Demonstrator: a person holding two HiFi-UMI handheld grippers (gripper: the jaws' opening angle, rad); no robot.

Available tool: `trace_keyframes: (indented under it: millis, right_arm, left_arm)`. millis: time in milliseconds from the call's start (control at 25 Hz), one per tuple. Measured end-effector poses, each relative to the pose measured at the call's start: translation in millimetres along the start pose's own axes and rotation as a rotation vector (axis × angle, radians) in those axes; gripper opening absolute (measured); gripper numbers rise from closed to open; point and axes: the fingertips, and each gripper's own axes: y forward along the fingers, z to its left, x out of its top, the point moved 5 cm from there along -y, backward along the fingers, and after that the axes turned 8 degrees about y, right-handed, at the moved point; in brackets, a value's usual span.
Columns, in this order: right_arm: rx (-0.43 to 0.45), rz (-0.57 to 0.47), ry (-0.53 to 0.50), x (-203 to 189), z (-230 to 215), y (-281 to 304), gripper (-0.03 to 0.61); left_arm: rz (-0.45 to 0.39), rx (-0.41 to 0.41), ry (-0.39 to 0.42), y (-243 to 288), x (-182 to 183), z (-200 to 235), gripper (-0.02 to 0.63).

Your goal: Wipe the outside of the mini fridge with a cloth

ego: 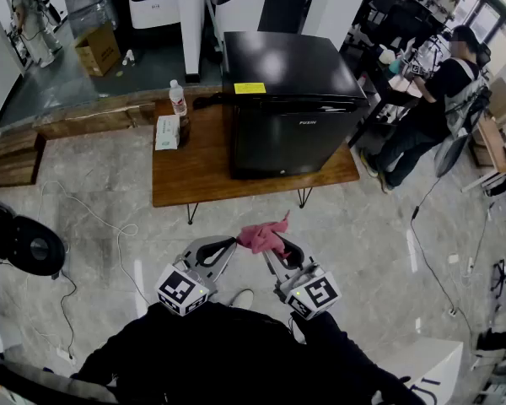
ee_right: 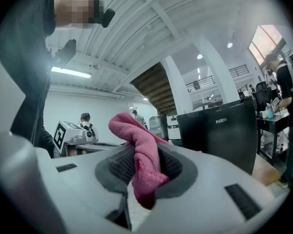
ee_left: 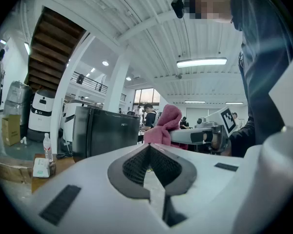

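Note:
The black mini fridge [ego: 287, 99] stands with its door closed on a low wooden table [ego: 194, 171], ahead of both grippers; it also shows as the fridge [ee_left: 105, 130] and the fridge [ee_right: 219, 130]. My right gripper [ego: 274, 245] is shut on a pink cloth [ego: 261, 236], which hangs bunched between its jaws over the floor, short of the table. The cloth [ee_right: 141, 165] fills the jaw gap in the right gripper view. My left gripper [ego: 229, 244] sits just left of the cloth, shut and empty [ee_left: 149, 146], with the cloth [ee_left: 163, 126] beyond its tip.
A water bottle [ego: 178, 98] and a tissue box [ego: 167, 132] stand on the table's left end. A person [ego: 430, 108] stands at a desk to the right of the fridge. A black round device [ego: 25, 243] and cables lie on the floor at left.

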Motion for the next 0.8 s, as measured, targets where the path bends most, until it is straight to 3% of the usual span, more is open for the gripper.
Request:
trace_keyframes:
  millis: [480, 800]
  right_arm:
    - [0.011, -0.037, -0.011, 7, 16, -2, 0.087]
    - [0.017, -0.054, -0.017, 6, -3, -3, 0.091]
  left_arm:
    - [-0.009, 0.016, 0.019, -16, 15, -6, 0.006]
    - [-0.023, 0.049, 0.043, -1, 27, -7, 0.006]
